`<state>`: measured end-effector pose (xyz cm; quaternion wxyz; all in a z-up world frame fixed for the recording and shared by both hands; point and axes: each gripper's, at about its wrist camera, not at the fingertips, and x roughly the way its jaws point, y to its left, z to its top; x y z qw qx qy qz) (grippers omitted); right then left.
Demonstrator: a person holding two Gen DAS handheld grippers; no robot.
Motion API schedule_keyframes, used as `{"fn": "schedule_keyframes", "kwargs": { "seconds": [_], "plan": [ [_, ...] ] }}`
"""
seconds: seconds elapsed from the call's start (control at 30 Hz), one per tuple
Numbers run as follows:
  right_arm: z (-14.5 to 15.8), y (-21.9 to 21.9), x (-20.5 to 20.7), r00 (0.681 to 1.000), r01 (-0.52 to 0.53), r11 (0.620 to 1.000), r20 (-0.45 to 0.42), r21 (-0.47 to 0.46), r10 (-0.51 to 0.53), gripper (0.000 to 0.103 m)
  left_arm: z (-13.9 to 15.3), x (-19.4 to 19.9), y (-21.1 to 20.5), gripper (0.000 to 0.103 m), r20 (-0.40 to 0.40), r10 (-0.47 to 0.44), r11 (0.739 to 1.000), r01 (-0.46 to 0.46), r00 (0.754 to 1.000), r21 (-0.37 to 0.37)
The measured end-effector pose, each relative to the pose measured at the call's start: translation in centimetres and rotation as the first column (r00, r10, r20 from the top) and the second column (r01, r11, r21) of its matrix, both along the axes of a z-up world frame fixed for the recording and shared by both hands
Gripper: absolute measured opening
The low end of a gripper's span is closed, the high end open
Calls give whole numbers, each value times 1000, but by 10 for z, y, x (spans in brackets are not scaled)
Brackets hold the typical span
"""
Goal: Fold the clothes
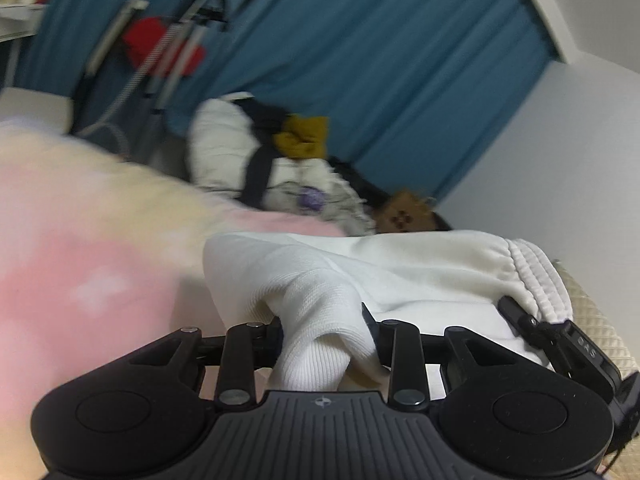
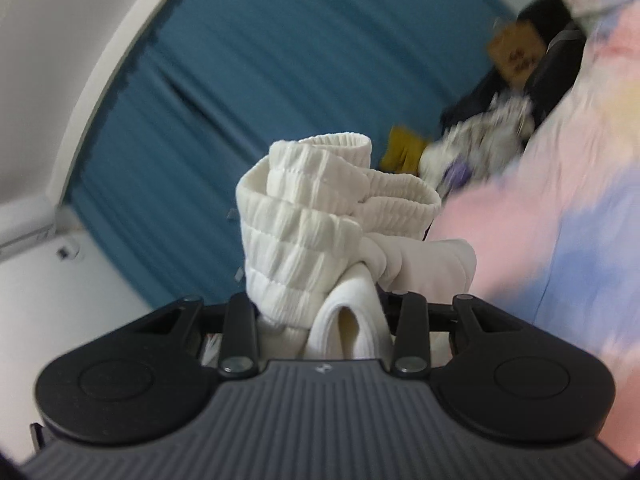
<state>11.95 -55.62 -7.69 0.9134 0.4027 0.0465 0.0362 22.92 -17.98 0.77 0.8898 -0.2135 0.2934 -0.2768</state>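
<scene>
The left gripper [image 1: 324,344] has its jaws closed on a bunched fold of a white garment [image 1: 400,276], whose ribbed elastic band [image 1: 536,276] reaches toward the other tool at the right edge of the left wrist view. The right gripper [image 2: 320,332] has its jaws clamped on that same ribbed band [image 2: 304,220], which stands up crumpled above them. The garment hangs between both tools just beside a pink pastel blanket [image 1: 80,264], with a pile of clothes [image 1: 280,168] behind, before a blue curtain [image 1: 400,60].

Soft, even indoor light, heavy motion blur across both backgrounds (fisheye bending edges), only near fabric sharp.
</scene>
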Motion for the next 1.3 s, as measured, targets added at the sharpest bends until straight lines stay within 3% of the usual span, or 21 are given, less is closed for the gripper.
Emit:
{"fn": "schedule_keyframes", "kwargs": {
  "seconds": [0.1, 0.37, 0.57, 0.77, 0.83, 0.97, 1.07, 1.17, 1.3],
  "plan": [
    [-11, -39, 8, 996, 85, 996, 0, 5, -85, 39, -13, 44, -68, 34, 22, -54, 998, 54, 998, 9],
    [-96, -85, 33, 961, 217, 973, -194, 80, -198, 38, -97, 123, -192, 34, 25, -156, 975, 150, 987, 161],
    [-159, -119, 52, 903, 320, 940, -339, 119, -265, 38, -148, 139, -199, 35, -34, -241, 934, 242, 970, 264],
    [-196, -114, 36, 860, 339, 922, -458, 187, -224, 49, -184, 117, -173, 41, -78, -245, 903, 257, 966, 345],
    [-205, -113, 29, 855, 340, 914, -478, 220, -202, 51, -182, 102, -165, 46, -69, -246, 902, 254, 967, 349],
    [-195, -104, 3, 856, 334, 901, -489, 277, -167, 56, -166, 82, -151, 51, -65, -237, 890, 243, 969, 385],
    [-162, -83, -18, 824, 368, 918, -508, 146, -250, 56, -140, 58, -135, 51, -27, -254, 870, 241, 967, 431],
    [-124, -52, -37, 784, 372, 925, -507, -81, -359, 56, -112, 25, -110, 51, 24, -271, 864, 232, 962, 446],
    [-78, -25, -65, 809, 332, 915, -429, -231, -402, 56, -77, -21, -75, 57, 107, -286, 868, 211, 952, 449]
  ]
}}
